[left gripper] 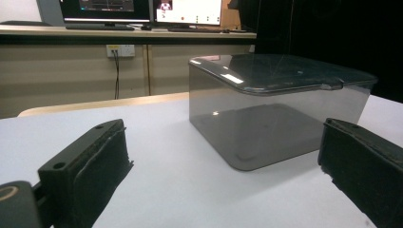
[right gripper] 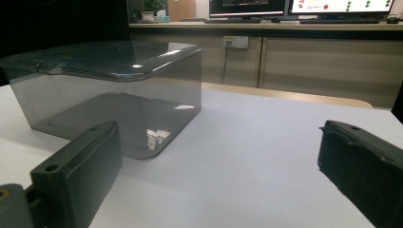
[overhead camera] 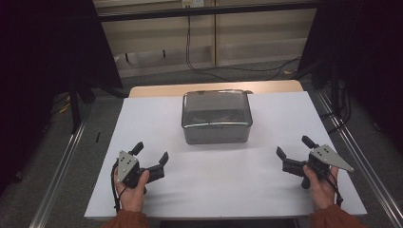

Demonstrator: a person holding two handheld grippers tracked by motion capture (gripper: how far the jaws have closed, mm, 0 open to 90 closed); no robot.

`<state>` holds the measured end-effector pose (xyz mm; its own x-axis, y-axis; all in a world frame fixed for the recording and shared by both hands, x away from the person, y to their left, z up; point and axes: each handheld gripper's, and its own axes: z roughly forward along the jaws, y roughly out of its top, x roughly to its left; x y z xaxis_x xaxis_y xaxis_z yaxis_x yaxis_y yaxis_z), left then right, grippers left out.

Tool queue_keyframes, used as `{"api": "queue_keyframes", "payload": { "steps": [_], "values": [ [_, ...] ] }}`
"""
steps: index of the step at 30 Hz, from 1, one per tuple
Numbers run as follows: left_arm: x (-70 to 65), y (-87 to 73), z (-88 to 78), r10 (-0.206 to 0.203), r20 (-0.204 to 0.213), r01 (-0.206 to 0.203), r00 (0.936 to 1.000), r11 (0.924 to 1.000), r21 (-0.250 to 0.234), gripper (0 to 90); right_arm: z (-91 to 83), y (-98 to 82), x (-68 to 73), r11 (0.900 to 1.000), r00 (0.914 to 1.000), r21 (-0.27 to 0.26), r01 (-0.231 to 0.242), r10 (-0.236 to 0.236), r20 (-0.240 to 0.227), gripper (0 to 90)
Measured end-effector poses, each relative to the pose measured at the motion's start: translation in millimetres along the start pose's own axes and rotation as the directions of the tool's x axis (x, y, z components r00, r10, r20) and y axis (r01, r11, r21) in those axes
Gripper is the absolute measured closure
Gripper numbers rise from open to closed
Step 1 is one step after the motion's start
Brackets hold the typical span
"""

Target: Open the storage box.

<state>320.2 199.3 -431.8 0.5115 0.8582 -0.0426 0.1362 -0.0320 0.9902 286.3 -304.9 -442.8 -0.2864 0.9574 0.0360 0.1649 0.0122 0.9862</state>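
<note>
One smoked-grey lidded box (overhead camera: pixel 216 117) is sitting at the middle of the far half of the white table (overhead camera: pixel 142 118), its translucent lid (left gripper: pixel 280 71) lying closed and flat on top, something indistinct showing through from above. Two grippers are flanking it on the near side, well apart from it and from each other. The left gripper (overhead camera: pixel 152 153) is resting low in the person's left hand (overhead camera: pixel 131 190), jaws standing wide and holding nothing. The right gripper (overhead camera: pixel 293 147) is mirroring it in the right hand (overhead camera: pixel 321 187), likewise spread wide and empty. In both gripper views the box is lying ahead of the black jaws with bare table between.

The work appears to be at its starting step, with neither tool yet committed to the box. Judging from the closed lid, the next move is likely calling for both grippers to advance toward the box, one perhaps steadying the body while the other seeks the lid's edge or tab (left gripper: pixel 331 86).

Count: one box, one lid, two grippers, one table.
</note>
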Motion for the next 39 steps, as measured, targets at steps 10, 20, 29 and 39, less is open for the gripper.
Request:
{"api": "queue_keyframes", "payload": {
  "steps": [10, 20, 29, 39],
  "values": [
    [-0.2, -1.2, 5.5, -0.007, -0.002, 0.007, 1.0, 0.9998, 0.02, 4.0, 0.7, -0.6, 0.4, 1.0, 0.9995, -0.008, -0.019, 0.019, -0.024, 0.4],
    [-0.3, -2.0, 3.7, 0.004, 0.013, -0.005, 0.9999, 0.9997, 0.022, 3.4, 8.0, 1.3, 7.8, 1.0, 0.9981, 0.006, -0.003, 0.004, -0.061, 0.2],
    [-0.3, -1.2, 2.8, 0.008, 0.016, -0.008, 0.9998, 0.9999, 0.009, 3.4, 15.9, 5.9, 21.1, 0.998, 0.9925, 0.009, 0.055, -0.053, -0.11, 0.0],
    [-1.1, -1.0, 3.7, 0.008, 0.018, -0.008, 0.9998, 1.0, 0.005, 3.4, 34.6, 12.3, 43.5, 0.996, 0.9864, 0.023, 0.087, -0.082, -0.143, 0.0]
  ]
}}
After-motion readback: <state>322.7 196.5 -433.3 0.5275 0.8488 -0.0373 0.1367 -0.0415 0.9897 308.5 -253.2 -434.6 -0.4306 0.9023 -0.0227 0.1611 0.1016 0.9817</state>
